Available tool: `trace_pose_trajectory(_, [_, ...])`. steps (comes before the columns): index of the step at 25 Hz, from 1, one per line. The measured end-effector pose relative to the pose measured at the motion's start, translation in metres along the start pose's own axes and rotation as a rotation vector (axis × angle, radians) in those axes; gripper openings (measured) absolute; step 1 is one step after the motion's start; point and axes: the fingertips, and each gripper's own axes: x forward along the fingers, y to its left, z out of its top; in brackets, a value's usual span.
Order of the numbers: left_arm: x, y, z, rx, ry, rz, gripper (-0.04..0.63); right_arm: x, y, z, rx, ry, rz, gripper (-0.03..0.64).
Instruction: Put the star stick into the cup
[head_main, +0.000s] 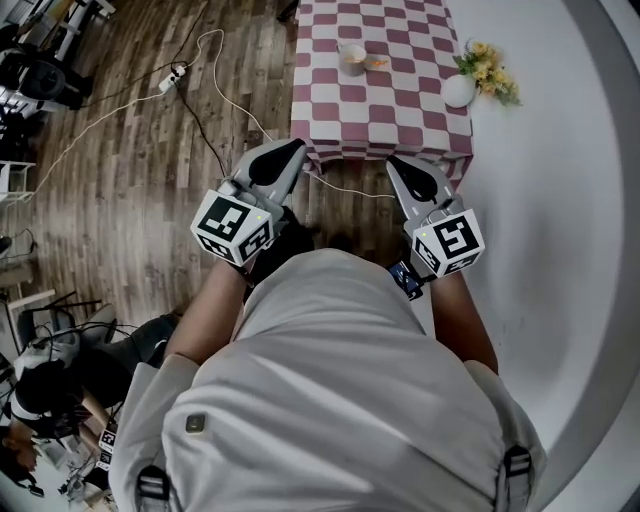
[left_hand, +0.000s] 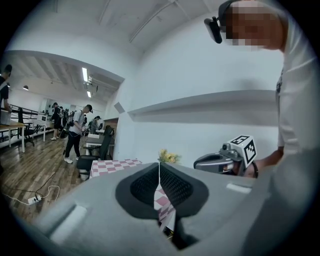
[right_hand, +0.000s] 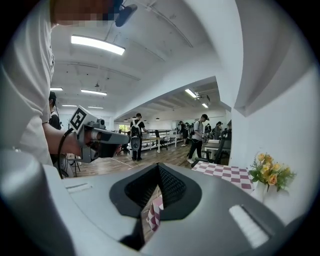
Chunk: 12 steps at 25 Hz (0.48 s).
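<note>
On the pink-and-white checked table (head_main: 400, 110) a pale cup (head_main: 351, 58) stands near the far end. A small orange piece, probably the star stick (head_main: 376, 62), lies just right of the cup; it is too small to make out. My left gripper (head_main: 297, 146) and right gripper (head_main: 392, 160) hover side by side short of the table's near edge, both shut with nothing held. In the left gripper view the jaws (left_hand: 159, 165) meet at their tips. The right gripper view shows its jaws (right_hand: 158, 165) closed the same way. Neither gripper view shows the cup.
A white vase of yellow flowers (head_main: 470, 80) stands at the table's right edge, against the white wall (head_main: 560, 180). A white cable and power strip (head_main: 175, 76) lie on the wooden floor to the left. Several people stand and walk further back (left_hand: 75, 132).
</note>
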Motion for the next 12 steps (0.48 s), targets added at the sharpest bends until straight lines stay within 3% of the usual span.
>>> trace_pose_trajectory(12, [-0.006, -0.017, 0.003, 0.027, -0.008, -0.035, 0.017, -0.015, 0.011, 0.005, -0.021, -0.007, -0.012, 0.009])
